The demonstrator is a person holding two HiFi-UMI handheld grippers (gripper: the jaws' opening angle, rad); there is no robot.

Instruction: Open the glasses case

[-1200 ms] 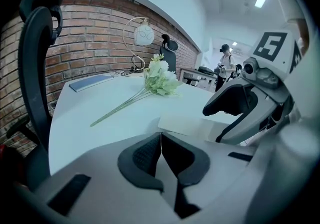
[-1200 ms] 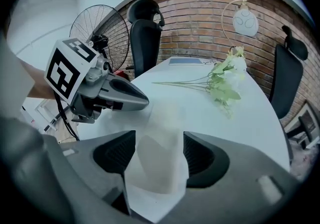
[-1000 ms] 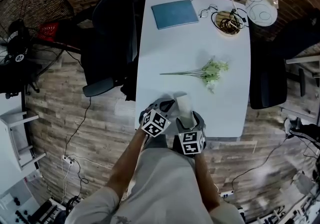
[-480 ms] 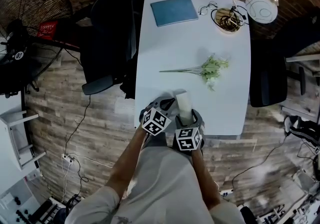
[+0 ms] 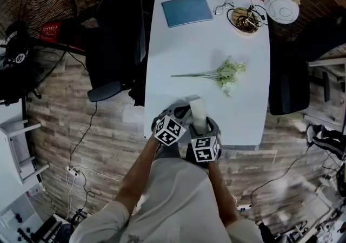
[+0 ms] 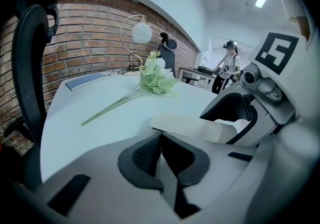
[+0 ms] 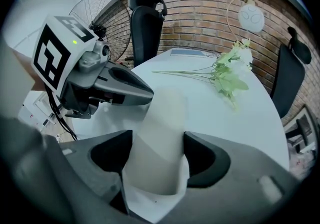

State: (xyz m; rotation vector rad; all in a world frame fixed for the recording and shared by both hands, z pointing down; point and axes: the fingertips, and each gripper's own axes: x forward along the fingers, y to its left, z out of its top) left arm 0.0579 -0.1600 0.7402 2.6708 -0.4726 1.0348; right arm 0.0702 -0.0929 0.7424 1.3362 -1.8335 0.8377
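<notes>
Right gripper view shows us the case point(image 7: 159, 133) clamped between the right gripper's point(image 7: 157, 155) jaws. Its rear end is seated deep between them, and its long axis runs straight out along them toward the flowers point(image 7: 227, 76). In the head view the case sits on the person's side of the flowers, well apart from them, over the table point(image 5: 205, 41).

The left gripper point(image 6: 160, 150) is clenched on nothing, its pads pressed together. It sits just left of the case, on that same near side of the flowers, with its tip aimed across at the case's left flank. In its own view the case lies crosswise just beyond the tip, and we cannot tell whether they touch.

We judge the opening turns on that. The right gripper steadies the body, so the free left one must unclench and meet the lid edge side-on. We cannot tell which face carries the seam.
</notes>
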